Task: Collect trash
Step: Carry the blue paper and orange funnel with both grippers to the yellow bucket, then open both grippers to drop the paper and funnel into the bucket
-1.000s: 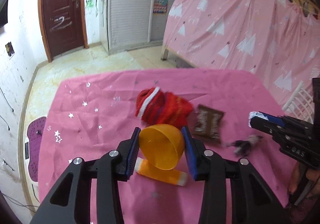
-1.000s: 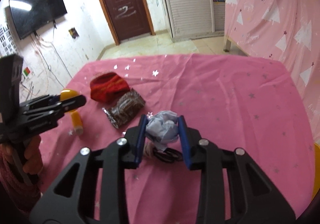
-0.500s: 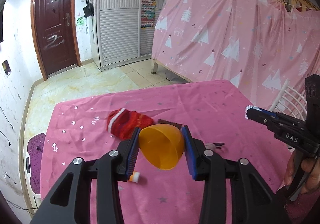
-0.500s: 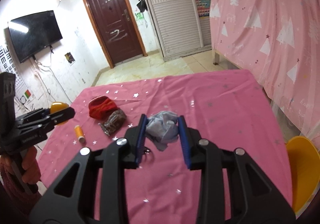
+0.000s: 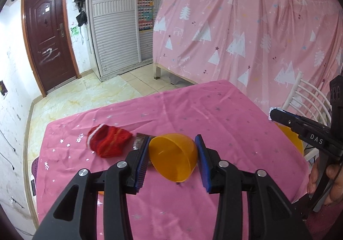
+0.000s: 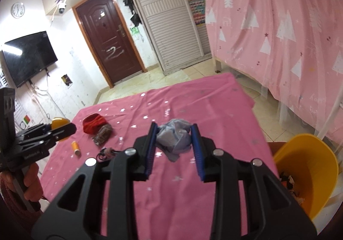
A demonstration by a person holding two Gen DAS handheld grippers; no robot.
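Observation:
My left gripper [image 5: 173,155] is shut on an orange plastic half-shell [image 5: 173,156], held above the pink table [image 5: 214,115]; it also shows in the right wrist view [image 6: 59,130]. My right gripper [image 6: 173,146] is shut on a crumpled grey-blue paper wad [image 6: 174,140], held above the table's right part. A yellow trash bin [image 6: 308,173] with scraps inside stands off the table's right edge. On the table lie a red knitted cloth [image 6: 93,125], a brown wrapper [image 6: 104,133], an orange tube [image 6: 75,147] and a dark tangle of bands [image 6: 107,152].
A white chair [image 5: 308,98] stands by the table's right side. A pink curtain [image 6: 278,25] hangs at the right. A brown door [image 6: 107,36], a shuttered cabinet [image 6: 171,21] and a wall TV [image 6: 27,57] are at the back, with tiled floor beyond the table.
Both grippers have risen and pulled back from the table with their loads. The right one has swung right, and the yellow bin has come more into its view.

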